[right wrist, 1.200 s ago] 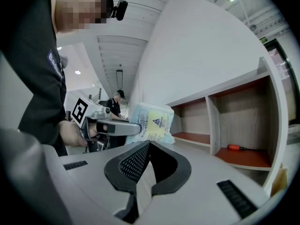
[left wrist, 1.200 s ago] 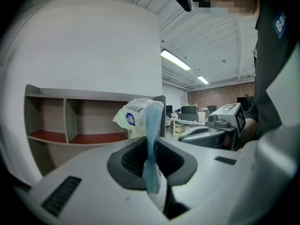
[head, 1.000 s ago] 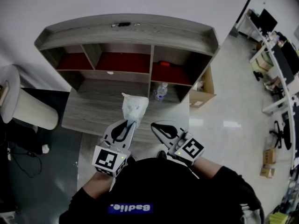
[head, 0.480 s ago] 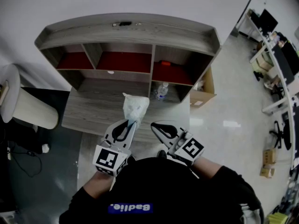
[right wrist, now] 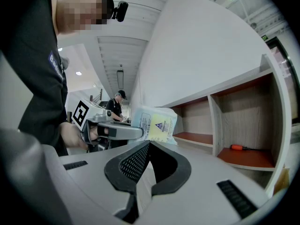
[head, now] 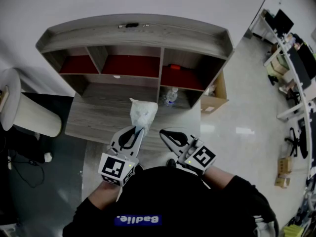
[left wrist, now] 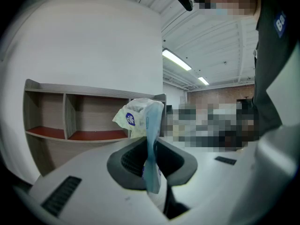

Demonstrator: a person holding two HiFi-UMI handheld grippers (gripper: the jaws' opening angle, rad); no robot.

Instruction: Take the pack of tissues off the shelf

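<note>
A white-walled office holds a grey wooden shelf (head: 133,33) with red-floored compartments above a wooden surface (head: 96,113). The left gripper (head: 137,129) has its jaws closed nearly all the way on the thin sealed edge of the pack of tissues (head: 142,113). The pack stands up at 12 o'clock from the jaws, held in the air in front of the shelf and clear of it. At 3 o'clock from it, just beside, the right gripper (head: 163,131) has its jaws together with nothing between them. A water bottle (head: 170,97) stands at 1 o'clock from the pack. An orange-handled screwdriver (right wrist: 239,147) lies in the right-hand compartment.
</note>
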